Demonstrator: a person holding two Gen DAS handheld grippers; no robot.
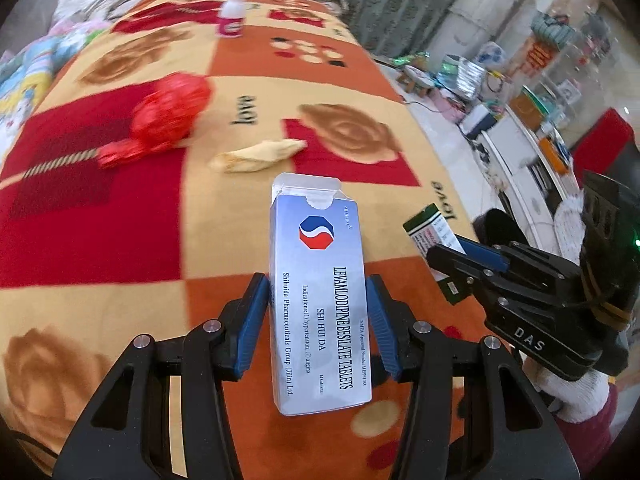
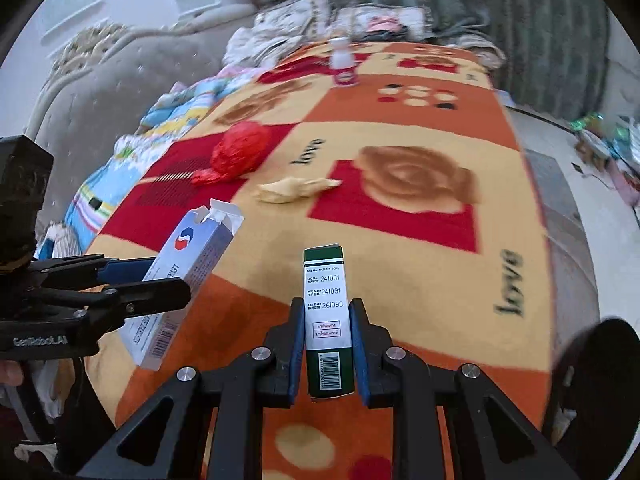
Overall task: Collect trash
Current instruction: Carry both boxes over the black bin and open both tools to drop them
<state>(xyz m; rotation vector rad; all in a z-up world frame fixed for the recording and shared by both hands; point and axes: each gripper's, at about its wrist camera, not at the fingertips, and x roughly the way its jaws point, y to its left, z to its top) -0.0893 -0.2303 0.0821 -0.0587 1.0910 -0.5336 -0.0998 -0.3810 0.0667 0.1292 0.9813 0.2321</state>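
Here the left gripper [image 1: 318, 296] is clamped on a silver pill box [image 1: 318, 280], its top flap open, held above the blanket [image 1: 120, 248]. The right gripper [image 2: 326, 328] pinches a narrow green box [image 2: 327, 312] just beside it. Farther off on the blanket lie a red bag [image 1: 168, 116], a crumpled tissue [image 1: 260, 154] and a white bottle [image 1: 231, 12].

Left gripper [image 1: 316, 292] and right gripper [image 2: 326, 320] tilt downward, each apparently clamped on something.
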